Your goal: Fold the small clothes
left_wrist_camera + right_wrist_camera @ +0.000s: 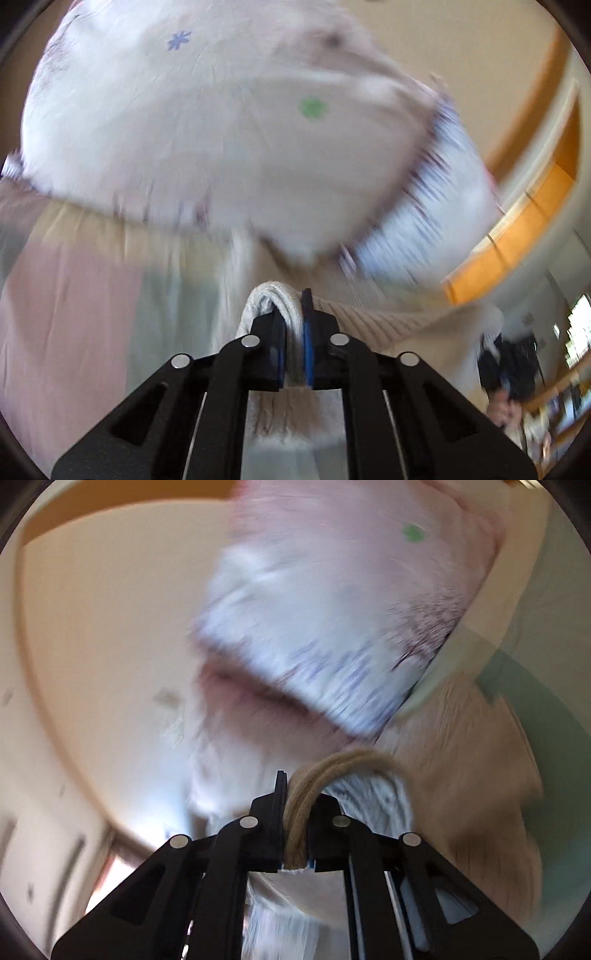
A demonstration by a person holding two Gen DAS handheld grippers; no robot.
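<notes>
My left gripper [293, 306] is shut on a bunched white knit edge of a small garment [273, 295]. The garment's ribbed beige band [373, 317] runs right from it toward my right gripper [495, 354], seen blurred at the far right. In the right wrist view my right gripper [295, 790] is shut on the same garment's tan ribbed hem [332, 768], with white knit fabric behind. A pale pink cloth [207, 122] with small blue and green star prints and a blue-striped cuff [443, 206] lies beyond, blurred; it also shows in the right wrist view [332, 635].
A pastel patchwork cover [74, 302] in pink, green and cream lies under the clothes. A cream surface [103, 635] with an orange wooden edge [517, 229] spreads beyond. Both views are motion-blurred.
</notes>
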